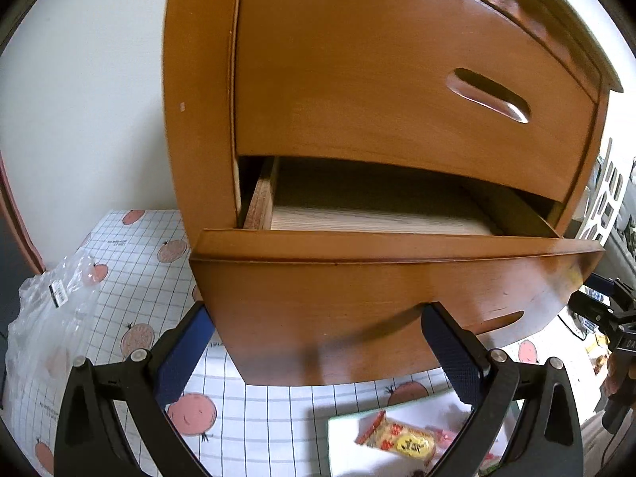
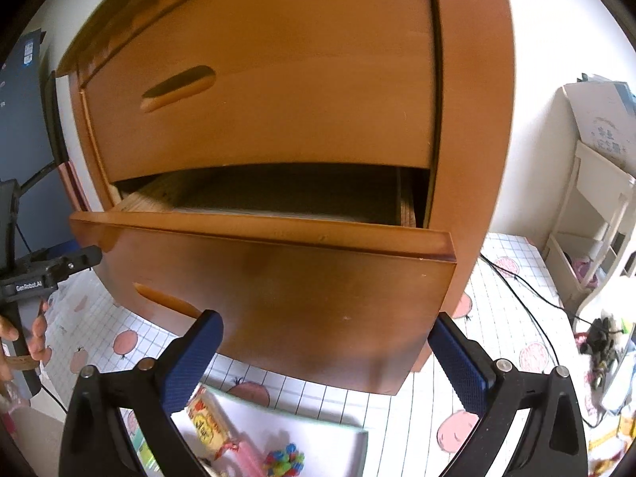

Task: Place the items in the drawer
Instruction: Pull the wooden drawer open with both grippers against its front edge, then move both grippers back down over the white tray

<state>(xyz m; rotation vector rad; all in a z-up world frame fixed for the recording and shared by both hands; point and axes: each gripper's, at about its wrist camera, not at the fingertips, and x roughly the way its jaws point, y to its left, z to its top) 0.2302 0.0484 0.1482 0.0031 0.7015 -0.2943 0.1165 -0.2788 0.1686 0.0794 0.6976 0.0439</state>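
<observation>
The wooden cabinet's bottom drawer (image 1: 357, 306) (image 2: 278, 290) is pulled partway out, and its pale inside (image 1: 377, 218) looks bare. My left gripper (image 1: 314, 322) is open just in front of the drawer front, holding nothing. My right gripper (image 2: 326, 330) is also open and holding nothing before the same front. Below them a white tray (image 1: 346, 445) (image 2: 318, 433) holds a yellow snack packet (image 1: 401, 437) (image 2: 206, 425), a pink item and a small multicoloured toy (image 2: 284, 459).
The closed upper drawer (image 1: 397, 79) has a slot handle above. A crumpled clear plastic bag (image 1: 51, 318) lies left on the checked cloth (image 1: 270, 417). Black cables (image 2: 528, 302) and a white shelf (image 2: 588, 230) are on the right. A hand (image 2: 24, 342) holds the other gripper's handle.
</observation>
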